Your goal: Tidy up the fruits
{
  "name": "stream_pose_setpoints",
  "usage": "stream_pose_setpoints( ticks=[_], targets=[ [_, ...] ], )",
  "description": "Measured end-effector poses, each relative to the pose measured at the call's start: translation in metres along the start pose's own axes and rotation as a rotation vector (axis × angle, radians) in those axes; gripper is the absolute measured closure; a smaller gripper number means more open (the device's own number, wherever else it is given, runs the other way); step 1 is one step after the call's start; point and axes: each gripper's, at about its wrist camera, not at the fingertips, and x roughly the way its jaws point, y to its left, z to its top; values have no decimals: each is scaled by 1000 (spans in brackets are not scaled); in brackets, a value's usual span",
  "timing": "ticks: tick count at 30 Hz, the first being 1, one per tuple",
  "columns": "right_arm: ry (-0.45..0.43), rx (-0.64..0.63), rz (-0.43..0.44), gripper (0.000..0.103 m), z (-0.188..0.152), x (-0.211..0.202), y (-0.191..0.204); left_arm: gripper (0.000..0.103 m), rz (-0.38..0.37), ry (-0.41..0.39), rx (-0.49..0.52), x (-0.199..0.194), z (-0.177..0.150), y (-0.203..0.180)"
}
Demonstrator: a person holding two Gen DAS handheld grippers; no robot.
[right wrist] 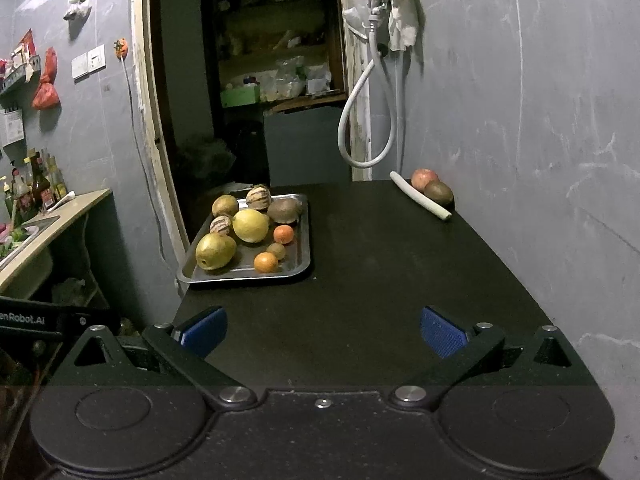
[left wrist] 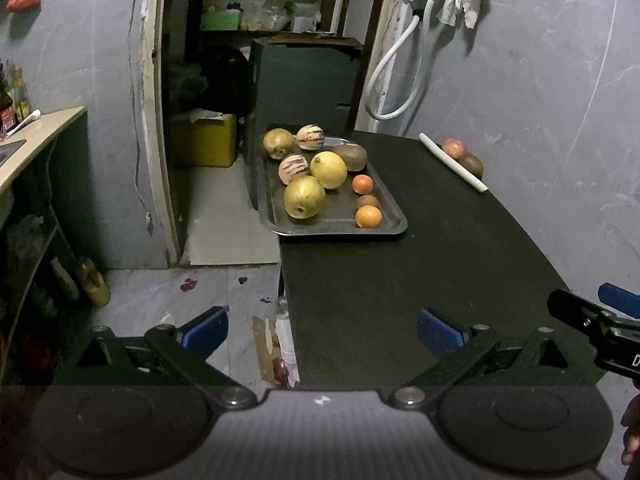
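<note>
A metal tray (left wrist: 384, 227) (right wrist: 305, 216) sits at the far left of the black table (left wrist: 420, 280) (right wrist: 380, 280) and holds several fruits: a yellow pear (left wrist: 304, 197) (right wrist: 215, 251), a yellow lemon (left wrist: 329, 169) (right wrist: 251, 225), two striped melons, brown fruits and two oranges (left wrist: 368, 216) (right wrist: 266, 262). A red apple (left wrist: 454, 148) (right wrist: 425, 178) and a brown fruit (left wrist: 472, 164) (right wrist: 438, 193) lie at the far right by the wall, behind a white tube (left wrist: 452, 161) (right wrist: 420, 201). My left gripper (left wrist: 322, 332) and right gripper (right wrist: 323, 330) are open, empty, near the table's front edge.
A grey wall runs along the table's right side. A doorway with shelves lies behind the table. A counter with a sink and bottles (right wrist: 36, 188) stands on the left. A white hose (right wrist: 360, 128) hangs on the wall. The right gripper shows in the left wrist view (left wrist: 600, 328).
</note>
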Motion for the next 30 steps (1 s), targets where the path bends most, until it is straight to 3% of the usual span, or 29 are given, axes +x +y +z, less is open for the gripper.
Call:
stream_pose_setpoints(
  ticks=[30],
  targets=[
    [30,-2,18,1,-2,6,-5,1,15,13,-5,3,0,-2]
  ],
)
